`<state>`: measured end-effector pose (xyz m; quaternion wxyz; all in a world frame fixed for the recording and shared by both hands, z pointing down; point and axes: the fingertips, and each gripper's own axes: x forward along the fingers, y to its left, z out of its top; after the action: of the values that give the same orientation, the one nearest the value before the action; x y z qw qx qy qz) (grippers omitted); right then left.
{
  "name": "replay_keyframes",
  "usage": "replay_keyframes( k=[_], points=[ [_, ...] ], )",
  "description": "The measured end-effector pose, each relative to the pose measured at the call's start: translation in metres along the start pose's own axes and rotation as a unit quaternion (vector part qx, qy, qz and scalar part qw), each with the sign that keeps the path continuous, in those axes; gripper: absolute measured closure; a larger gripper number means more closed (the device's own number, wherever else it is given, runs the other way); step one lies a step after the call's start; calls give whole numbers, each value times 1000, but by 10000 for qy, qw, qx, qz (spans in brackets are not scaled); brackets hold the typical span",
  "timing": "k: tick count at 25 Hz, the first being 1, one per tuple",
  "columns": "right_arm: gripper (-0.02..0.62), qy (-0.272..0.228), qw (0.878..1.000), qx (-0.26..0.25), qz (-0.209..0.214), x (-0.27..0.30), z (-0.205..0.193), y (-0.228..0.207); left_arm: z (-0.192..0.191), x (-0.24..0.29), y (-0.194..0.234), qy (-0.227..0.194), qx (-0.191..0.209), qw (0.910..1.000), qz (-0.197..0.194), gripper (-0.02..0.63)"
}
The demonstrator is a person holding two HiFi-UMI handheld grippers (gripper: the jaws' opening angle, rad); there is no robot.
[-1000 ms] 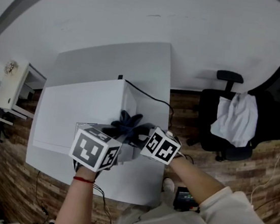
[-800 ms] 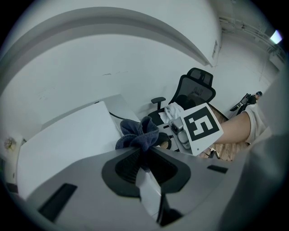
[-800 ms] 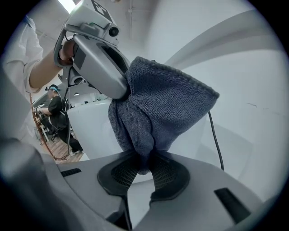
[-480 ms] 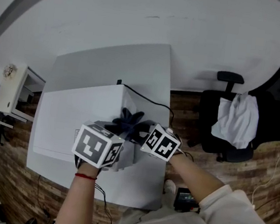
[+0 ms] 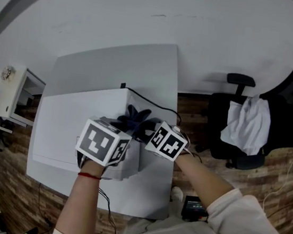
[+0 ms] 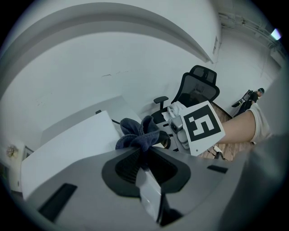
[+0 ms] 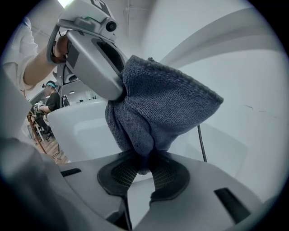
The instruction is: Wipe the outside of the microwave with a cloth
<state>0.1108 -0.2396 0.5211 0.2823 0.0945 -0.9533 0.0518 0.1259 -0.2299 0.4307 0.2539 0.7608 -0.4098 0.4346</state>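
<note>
A white microwave [image 5: 75, 126] stands on a white table [image 5: 158, 67]. A dark blue cloth [image 5: 135, 119] is bunched at the microwave's top right edge, and both grippers hold it. My left gripper [image 5: 125, 131] is shut on one end of the cloth [image 6: 137, 135], which fills its jaws [image 6: 143, 151]. My right gripper [image 5: 144, 133] comes in from the right, shut on the other end of the cloth [image 7: 158, 108], pinched between its pads [image 7: 145, 164]. The two grippers sit close together, nearly tip to tip. The microwave's front is hidden from view.
A black power cable [image 5: 156, 105] runs from the microwave's back across the table. A black office chair [image 5: 240, 137] with a white garment stands at the right. A small white cabinet [image 5: 18, 91] is at the left. A dark device [image 5: 193, 205] lies on the wooden floor.
Both grippers have slid together with the cloth along the microwave's right top edge, away from me toward its back. Their grips on the cloth look unchanged.
</note>
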Motion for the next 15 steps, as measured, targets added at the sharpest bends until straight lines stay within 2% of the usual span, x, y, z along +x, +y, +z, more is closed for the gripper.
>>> replay_keyframes(
  k=[15],
  points=[
    [511, 49, 9991, 110, -394, 6, 10, -34, 22, 9, 20, -31, 67, 10000, 6, 560]
  ],
)
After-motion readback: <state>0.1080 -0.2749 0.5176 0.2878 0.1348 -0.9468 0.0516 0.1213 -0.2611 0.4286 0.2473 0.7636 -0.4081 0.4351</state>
